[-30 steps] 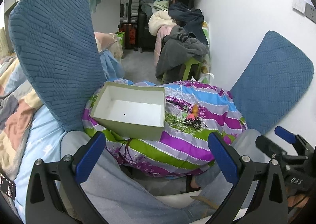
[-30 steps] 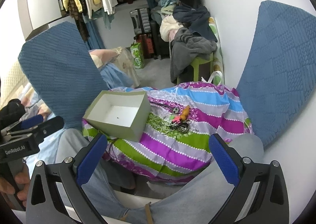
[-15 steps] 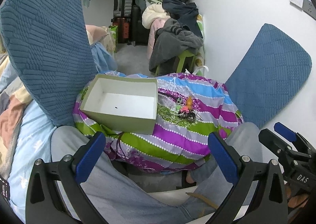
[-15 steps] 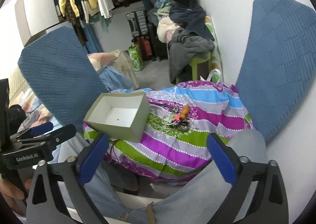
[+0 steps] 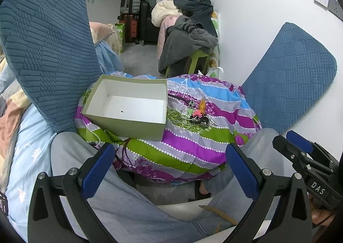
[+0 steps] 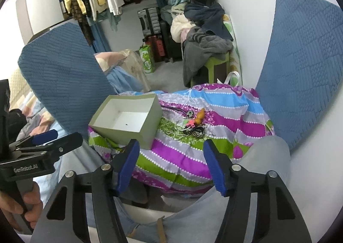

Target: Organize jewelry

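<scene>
An open grey-green box (image 5: 128, 105) (image 6: 126, 118) with a white inside rests on a striped, colourful cushion (image 5: 193, 144) (image 6: 193, 144). One tiny dark speck lies on the box floor. A tangled pile of jewelry (image 5: 196, 114) (image 6: 190, 124), with an orange piece on top, lies on the cushion just right of the box. My left gripper (image 5: 169, 165) hangs open over the person's lap, short of the cushion, with nothing between its fingers. My right gripper (image 6: 171, 163) is closing, its jaws narrower and holding nothing, also short of the cushion.
Two blue quilted cushions (image 5: 47, 50) (image 5: 289, 75) stand at the left and right of the striped cushion. A white wall (image 5: 257, 17) is at the right. The person's grey-trousered legs (image 5: 128, 200) lie below. A stool piled with clothes (image 5: 188, 35) and suitcases (image 5: 130, 13) stand behind.
The right gripper's jaws have drawn clearly closer together. The left view has tilted a little, so the box and cushion sit slightly higher in it. Box and jewelry have not moved.
</scene>
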`<state>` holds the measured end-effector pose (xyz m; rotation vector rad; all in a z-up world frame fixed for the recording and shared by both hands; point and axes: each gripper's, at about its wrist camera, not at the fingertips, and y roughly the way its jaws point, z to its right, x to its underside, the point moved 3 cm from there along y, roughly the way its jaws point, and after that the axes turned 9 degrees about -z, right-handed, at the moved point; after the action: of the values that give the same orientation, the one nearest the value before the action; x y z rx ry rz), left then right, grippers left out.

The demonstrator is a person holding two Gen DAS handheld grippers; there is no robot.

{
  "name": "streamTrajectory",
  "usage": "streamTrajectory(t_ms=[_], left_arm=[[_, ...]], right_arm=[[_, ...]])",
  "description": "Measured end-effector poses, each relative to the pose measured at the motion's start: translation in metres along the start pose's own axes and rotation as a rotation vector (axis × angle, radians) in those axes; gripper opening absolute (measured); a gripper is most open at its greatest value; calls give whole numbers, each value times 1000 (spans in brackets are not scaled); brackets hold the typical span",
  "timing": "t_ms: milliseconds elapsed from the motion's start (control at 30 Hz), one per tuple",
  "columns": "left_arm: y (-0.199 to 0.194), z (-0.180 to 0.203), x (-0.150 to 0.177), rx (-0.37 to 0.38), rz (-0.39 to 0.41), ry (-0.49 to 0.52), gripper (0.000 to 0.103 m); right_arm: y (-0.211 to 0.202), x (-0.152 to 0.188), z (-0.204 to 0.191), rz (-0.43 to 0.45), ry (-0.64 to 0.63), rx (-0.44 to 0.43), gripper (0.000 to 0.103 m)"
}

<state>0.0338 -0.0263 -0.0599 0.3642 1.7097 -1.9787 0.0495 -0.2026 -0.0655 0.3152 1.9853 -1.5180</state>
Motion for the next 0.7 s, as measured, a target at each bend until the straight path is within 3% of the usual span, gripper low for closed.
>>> streamTrajectory(t_ms=[700], left_arm=[[9,-2,6,-11,-24,-13,102]], right_arm=[[9,3,2,-18,24,-21,61]])
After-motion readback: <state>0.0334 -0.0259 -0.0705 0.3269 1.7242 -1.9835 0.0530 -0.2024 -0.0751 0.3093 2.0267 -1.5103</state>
